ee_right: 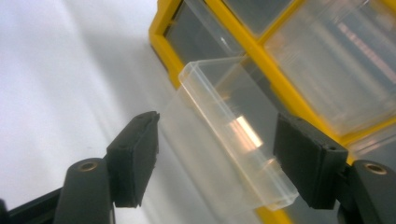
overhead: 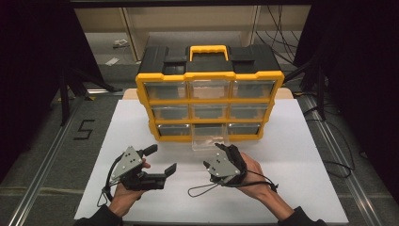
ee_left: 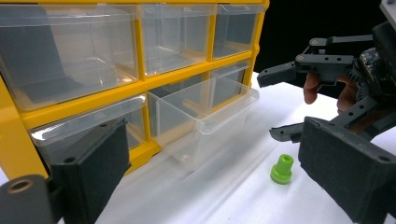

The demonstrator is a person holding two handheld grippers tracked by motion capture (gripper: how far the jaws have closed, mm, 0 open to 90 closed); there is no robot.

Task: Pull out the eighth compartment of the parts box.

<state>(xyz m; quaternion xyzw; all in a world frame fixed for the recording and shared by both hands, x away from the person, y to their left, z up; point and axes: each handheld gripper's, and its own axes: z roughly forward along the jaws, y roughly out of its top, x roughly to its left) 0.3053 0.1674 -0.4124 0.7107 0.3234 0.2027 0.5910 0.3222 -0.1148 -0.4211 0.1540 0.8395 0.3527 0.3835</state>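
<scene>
A: Where's the drawer?
B: Clear drawer (overhead: 209, 140), bottom row, middle slot of the yellow organizer (overhead: 210, 94), pulled partway out over the white table (overhead: 301, 155). Looks empty.

A: Right gripper?
B: Right gripper (overhead: 217, 155) sits just in front of the drawer's front edge. In the right gripper view the jaws stand wide, one on either side of the drawer front (ee_right: 233, 140), pads off it. Holding nothing.

A: Left gripper?
B: Left gripper (overhead: 162, 160) is lower left of the drawer, apart from it, jaws wide, nothing between the pads.

A: Anything else?
B: Small green part (ee_left: 282, 169) upright on the table, near the drawer, between the two grippers in the left gripper view. Nothing touches it.
</scene>
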